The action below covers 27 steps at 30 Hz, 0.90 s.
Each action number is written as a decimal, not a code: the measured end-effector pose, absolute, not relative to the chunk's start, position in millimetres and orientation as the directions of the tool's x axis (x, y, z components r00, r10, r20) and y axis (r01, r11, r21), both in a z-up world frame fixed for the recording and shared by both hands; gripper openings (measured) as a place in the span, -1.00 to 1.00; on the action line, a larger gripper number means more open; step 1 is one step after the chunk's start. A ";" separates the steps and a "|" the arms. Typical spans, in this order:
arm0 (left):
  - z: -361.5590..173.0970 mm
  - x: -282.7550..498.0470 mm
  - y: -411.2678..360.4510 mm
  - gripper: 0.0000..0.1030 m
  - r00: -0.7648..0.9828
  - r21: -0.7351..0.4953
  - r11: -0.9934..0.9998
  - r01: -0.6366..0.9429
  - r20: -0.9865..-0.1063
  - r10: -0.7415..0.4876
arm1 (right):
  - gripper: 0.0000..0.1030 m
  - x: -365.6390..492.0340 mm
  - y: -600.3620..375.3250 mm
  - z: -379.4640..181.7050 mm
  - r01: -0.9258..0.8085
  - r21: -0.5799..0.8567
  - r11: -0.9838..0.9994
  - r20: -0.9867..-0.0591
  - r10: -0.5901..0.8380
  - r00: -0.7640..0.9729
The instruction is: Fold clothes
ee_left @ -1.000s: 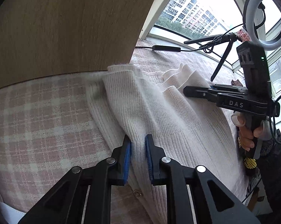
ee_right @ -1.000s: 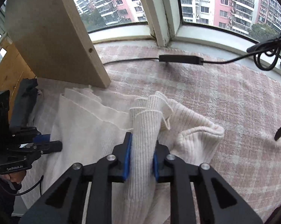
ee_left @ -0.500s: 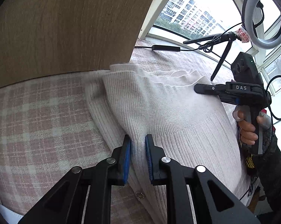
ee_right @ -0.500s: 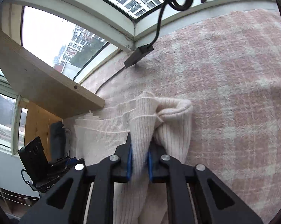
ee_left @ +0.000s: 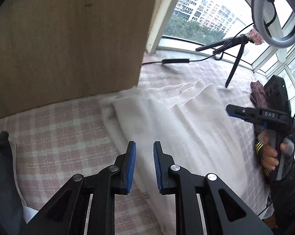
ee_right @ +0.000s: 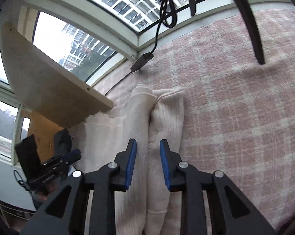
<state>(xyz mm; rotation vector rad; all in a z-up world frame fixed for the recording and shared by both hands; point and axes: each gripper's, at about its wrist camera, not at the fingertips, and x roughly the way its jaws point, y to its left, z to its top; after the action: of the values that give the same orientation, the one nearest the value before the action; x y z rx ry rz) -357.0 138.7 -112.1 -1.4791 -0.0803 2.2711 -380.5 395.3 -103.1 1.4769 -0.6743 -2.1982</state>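
Looks like we're right at the release after one fold: the cream ribbed knit sweater (ee_left: 178, 129) lies across the middle of the left wrist frame on the pink-and-white plaid blanket (ee_left: 55, 129), running from the centre toward the lower right. The left gripper (ee_left: 144, 164) at bottom centre has its jaws opening, blue pads apart, with only the garment's edge lying under the gap and nothing pinched. Same for the right gripper (ee_right: 148, 162): its jaws are opening over the folded-in sleeve (ee_right: 167, 117), which sits in two soft rolls side by side in the centre of the right wrist frame, and the fingers (ee_right: 131, 164) aren't pressing on it. The knit is thick, stretchy, fuzzy, with vertical ribs, so it'll slump rather than hold a crease. I'd guess the next move calls for grabbing a fresh edge with both hands to fold again. A tan wooden board (ee_left: 69, 39) fills the upper left.
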 end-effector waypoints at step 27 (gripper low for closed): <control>-119.1 -398.7 223.0 -0.77 -0.297 -0.407 -0.875 -0.261 -0.828 0.475 | -0.53 -400.0 362.1 -93.2 0.309 0.462 -0.831 -0.780 -0.547 -0.304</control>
<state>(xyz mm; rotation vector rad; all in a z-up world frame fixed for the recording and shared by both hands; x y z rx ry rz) -398.7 223.0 -119.1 -1.5025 -0.2685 2.1994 -400.0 362.1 -93.2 1.4187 -0.3044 -2.1572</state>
